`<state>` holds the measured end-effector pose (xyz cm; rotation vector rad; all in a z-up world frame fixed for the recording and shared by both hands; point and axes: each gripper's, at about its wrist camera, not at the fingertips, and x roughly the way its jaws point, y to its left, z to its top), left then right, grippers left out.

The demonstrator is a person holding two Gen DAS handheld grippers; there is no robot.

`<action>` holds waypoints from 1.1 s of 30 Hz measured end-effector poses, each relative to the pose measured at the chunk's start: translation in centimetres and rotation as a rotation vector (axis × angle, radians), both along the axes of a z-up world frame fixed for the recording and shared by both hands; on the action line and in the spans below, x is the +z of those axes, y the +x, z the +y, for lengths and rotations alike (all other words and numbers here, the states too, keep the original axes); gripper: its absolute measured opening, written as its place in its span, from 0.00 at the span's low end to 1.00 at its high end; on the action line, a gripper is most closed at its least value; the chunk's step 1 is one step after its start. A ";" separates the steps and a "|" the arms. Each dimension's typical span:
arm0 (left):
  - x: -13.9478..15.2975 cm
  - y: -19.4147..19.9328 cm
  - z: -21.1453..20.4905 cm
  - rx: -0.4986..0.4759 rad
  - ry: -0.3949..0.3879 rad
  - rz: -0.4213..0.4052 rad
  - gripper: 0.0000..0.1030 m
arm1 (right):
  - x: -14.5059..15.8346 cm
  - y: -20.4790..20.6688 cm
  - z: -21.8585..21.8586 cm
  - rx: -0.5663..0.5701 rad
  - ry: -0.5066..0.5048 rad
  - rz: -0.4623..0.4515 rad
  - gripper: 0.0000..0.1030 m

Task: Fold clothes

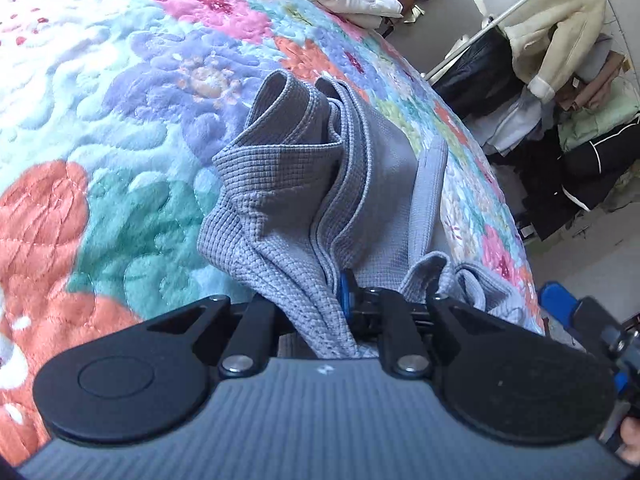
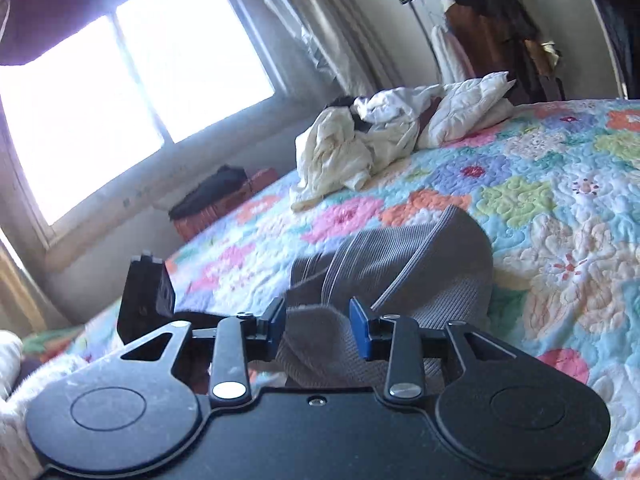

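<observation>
While its blue-padded jaws stand close together, the left gripper [image 1: 344, 300] pinches a bunched edge of the grey waffle-knit garment [image 1: 288, 184], whose hems rise in loose folds just ahead of the fingers. From there the cloth trails forward and lies on the floral quilt [image 1: 120, 128], near the bed's edge. The right gripper [image 2: 318, 324] has its blue pads [image 2: 360, 320] set a little apart on either side of a thick fold of the same garment [image 2: 400, 264]; whether they press it firmly cannot be told. Beyond it, the grey cloth humps up on the quilt [image 2: 560, 200]. Farther off, a heap of pale crumpled clothes [image 2: 380, 132] sits by the far side of the bed, under the bright window [image 2: 132, 92]. Coats hang on a clothes rack [image 1: 560, 48] beside the bed.
</observation>
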<state>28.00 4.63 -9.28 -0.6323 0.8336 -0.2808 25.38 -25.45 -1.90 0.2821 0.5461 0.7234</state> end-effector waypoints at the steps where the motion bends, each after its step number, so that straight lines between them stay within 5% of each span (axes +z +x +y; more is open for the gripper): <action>1: 0.2 0.1 0.0 -0.018 0.008 -0.003 0.14 | 0.1 0.2 -0.6 -0.036 0.025 -0.001 0.57; 4: 1.2 0.4 -0.4 -0.080 0.066 -0.029 0.17 | -1.3 2.1 -1.2 -0.168 -0.004 0.099 0.58; 8: 2.5 0.2 -1.0 -0.124 0.133 -0.074 0.30 | -3.3 3.8 -0.4 -0.185 -0.053 0.177 0.58; 12: 2.5 0.4 -0.4 -0.098 0.063 -0.058 0.32 | -2.4 1.8 0.6 -0.116 -0.151 0.113 0.58; 15: 3.1 0.6 -0.5 -0.089 0.042 -0.074 0.16 | -1.6 -0.2 1.2 -0.064 -0.229 0.051 0.60; 20: 6.6 2.1 -3.2 -0.166 0.040 -0.130 0.14 | -0.2 -3.4 2.2 0.019 -0.360 -0.053 0.81; 24: 9.2 3.8 -6.9 -0.254 0.071 -0.163 0.14 | -1.0 -2.0 4.2 -0.038 -0.453 -0.092 0.82; 27: 10.4 4.6 -10.0 -0.325 0.100 -0.199 0.14 | -1.5 0.0 3.7 -0.152 -0.415 -0.054 0.81; 29: 11.1 4.7 -11.7 -0.358 0.134 -0.216 0.15 | -1.9 1.4 2.8 -0.239 -0.384 -0.022 0.60; 30: 11.4 4.8 -12.6 -0.372 0.151 -0.225 0.16 | -2.2 2.0 2.1 -0.285 -0.361 0.002 0.35; 31: 11.6 4.7 -12.8 -0.363 0.168 -0.227 0.24 | -2.8 2.0 0.4 -0.349 -0.286 0.074 0.25; 33: 11.6 4.2 -12.5 -0.343 0.153 -0.240 0.35 | -4.0 1.8 -3.0 -0.474 -0.135 0.217 0.23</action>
